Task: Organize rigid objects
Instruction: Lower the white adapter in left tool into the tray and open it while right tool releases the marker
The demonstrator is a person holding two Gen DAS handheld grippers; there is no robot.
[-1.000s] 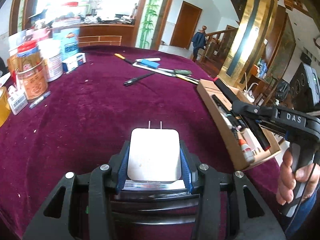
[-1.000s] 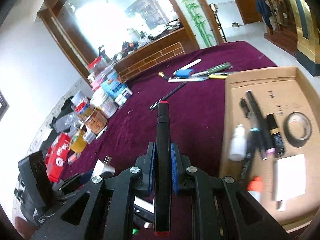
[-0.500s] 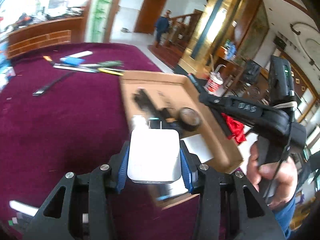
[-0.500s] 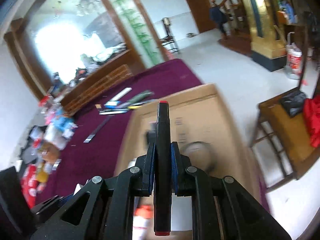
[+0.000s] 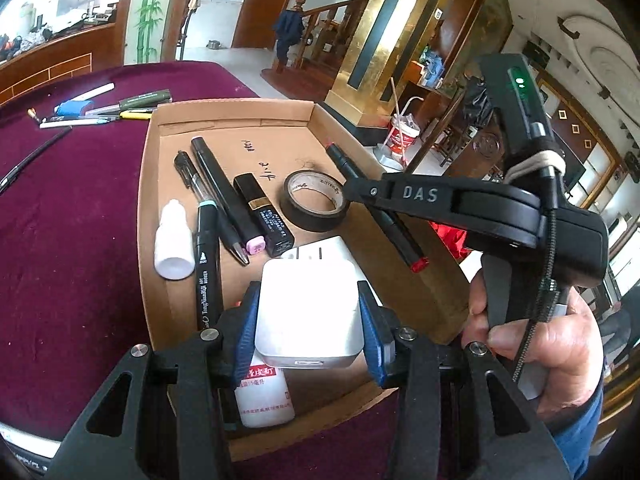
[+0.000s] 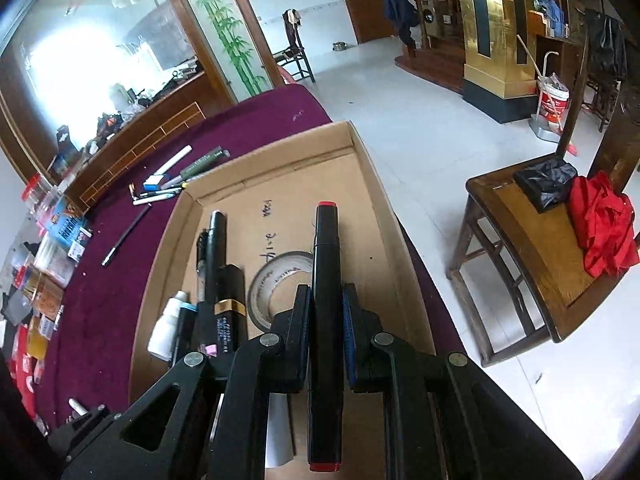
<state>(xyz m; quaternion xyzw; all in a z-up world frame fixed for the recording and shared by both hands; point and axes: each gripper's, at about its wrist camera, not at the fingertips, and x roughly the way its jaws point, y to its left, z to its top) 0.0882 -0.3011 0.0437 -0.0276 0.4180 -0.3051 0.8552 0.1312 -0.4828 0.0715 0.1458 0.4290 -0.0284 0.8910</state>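
Both loads hang over the cardboard tray [image 5: 224, 114]. The left gripper [image 5: 308, 320] clamps the white charger [image 5: 308, 312]; the right gripper [image 6: 326, 332] pinches the black marker [image 6: 326, 280]. Each should lower into bare cardboard — clear of the tape roll [image 5: 314, 200] — before the fingers part.

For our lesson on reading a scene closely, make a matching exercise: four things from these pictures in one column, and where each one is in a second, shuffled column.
1. white charger
2. red-capped marker
3. tape roll
4. blue lighter

a. lying flat in the cardboard tray
b. on the purple tablecloth
c. in the right gripper
d. in the left gripper

Pairs: 1-d, 2-c, 3-a, 4-b
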